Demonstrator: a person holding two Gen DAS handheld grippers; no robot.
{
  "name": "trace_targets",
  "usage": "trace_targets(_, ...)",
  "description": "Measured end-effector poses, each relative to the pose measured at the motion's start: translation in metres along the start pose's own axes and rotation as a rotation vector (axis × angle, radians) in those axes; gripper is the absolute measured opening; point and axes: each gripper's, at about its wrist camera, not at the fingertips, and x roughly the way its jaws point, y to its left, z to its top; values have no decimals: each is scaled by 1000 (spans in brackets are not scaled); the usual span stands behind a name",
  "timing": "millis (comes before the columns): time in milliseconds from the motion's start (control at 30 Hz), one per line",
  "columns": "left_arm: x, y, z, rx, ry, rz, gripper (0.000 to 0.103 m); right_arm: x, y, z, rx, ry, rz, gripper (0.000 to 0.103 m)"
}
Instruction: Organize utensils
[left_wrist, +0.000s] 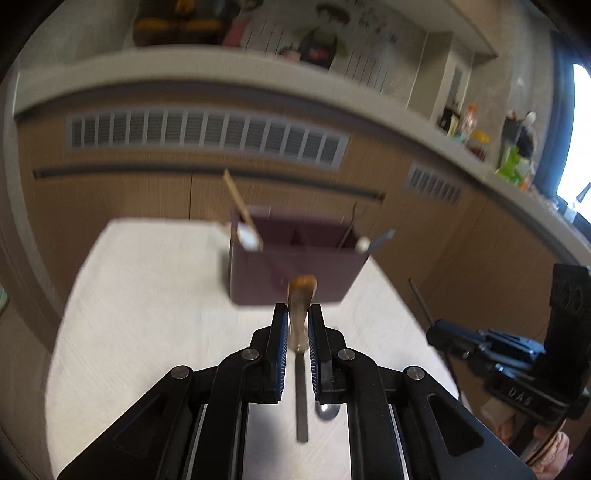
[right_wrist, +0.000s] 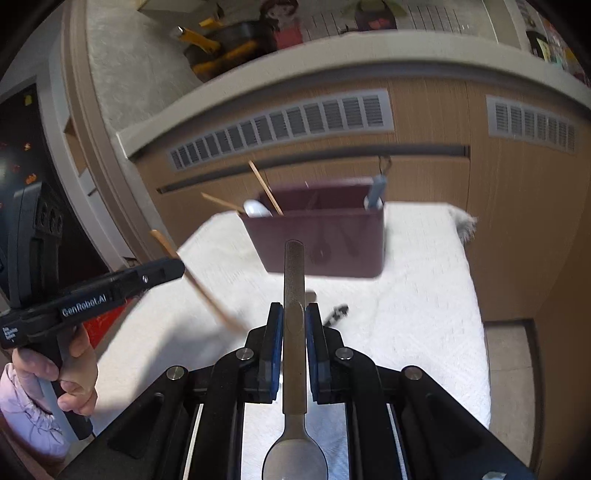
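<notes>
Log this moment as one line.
left gripper: shut on thin wooden stick | right gripper: shut on flat-handled metal spoon | dark red rectangular utensil box: ahead, on white cloth

Two fisheye views, one from each hand-held tool, look forward and slightly down along the fingers. Both face the maroon utensil box (left_wrist: 295, 269) on the white-covered counter (left_wrist: 147, 314), wooden cabinets beyond. The left view catches the right tool (left_wrist: 461, 341) at its right edge; the right view catches the left tool (right_wrist: 162, 269) at its left.

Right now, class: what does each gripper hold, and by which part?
The left gripper grips a wooden stick partway along it. The right gripper grips a metal spoon by its handle, bowl toward the camera.
</notes>
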Motion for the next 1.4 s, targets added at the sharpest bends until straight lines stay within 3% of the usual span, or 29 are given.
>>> trace_targets(233,-34,-16,77,66,-164,-45,11,-33,24,69,-97,-166,15,10)
trace_targets(333,-35,-20,109,87,-221,-39,11,-40,24,104,-123,-246,-24,10)
trace_targets(567,-29,-16,146,94,-287,-33,11,-35,7,156,-80,-305,-23,10)
trace_targets(700,-3,-5,138,106,-151,-59,11,-24,-3,155,-66,-276,-35,10)
trace_targets(933,59,5,63,294,194,-70,13,-12,-18,121,-28,-172,-44,10)
trace_targets(1133,90,25,-4,402,471,-56,29,-9,-20,91,-17,-107,-32,10)
trace_targets(1267,95,49,-29,363,561,-13,38,-4,-17,75,-22,-64,-25,10)
trace_targets(1400,87,77,-42,293,573,53,49,6,-13,58,-29,-7,-23,10)
